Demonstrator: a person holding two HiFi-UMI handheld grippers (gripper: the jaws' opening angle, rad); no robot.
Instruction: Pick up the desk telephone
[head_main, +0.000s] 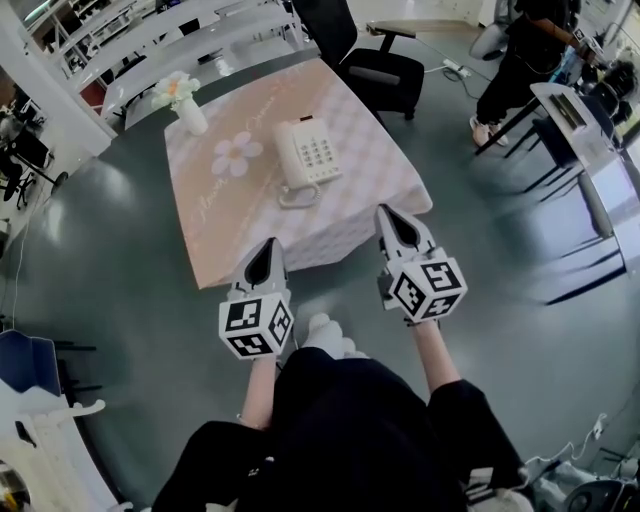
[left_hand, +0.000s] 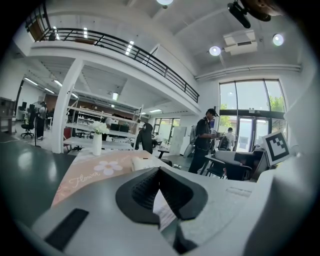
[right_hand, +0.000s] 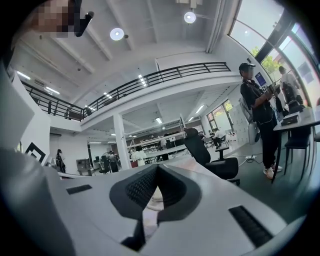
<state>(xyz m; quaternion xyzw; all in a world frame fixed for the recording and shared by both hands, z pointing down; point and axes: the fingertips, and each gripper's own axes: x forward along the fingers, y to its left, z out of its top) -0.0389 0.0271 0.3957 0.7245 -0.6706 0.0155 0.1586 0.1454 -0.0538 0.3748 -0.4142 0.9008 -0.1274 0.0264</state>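
From the head view, the desk telephone (head_main: 305, 155) sits mid-table (head_main: 215, 225), well ahead of the left gripper (head_main: 269, 247) and right gripper (head_main: 393, 214). In the left gripper view, the jaws are clenched empty, with the telephone (left_hand: 143, 162) beyond them. In the right gripper view, the jaws are likewise clenched on nothing.

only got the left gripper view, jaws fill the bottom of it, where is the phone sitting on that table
Observer: The desk telephone lies near the middle of the table, ahead of the grippers and between their two lines.
Operator: is the right one holding anything
Observer: No. The right gripper has its jaws together with nothing between them.
Operator: how close are we
Observer: Both tips are at the table's near edge. The left gripper is short of the coiled cord and touches nothing.
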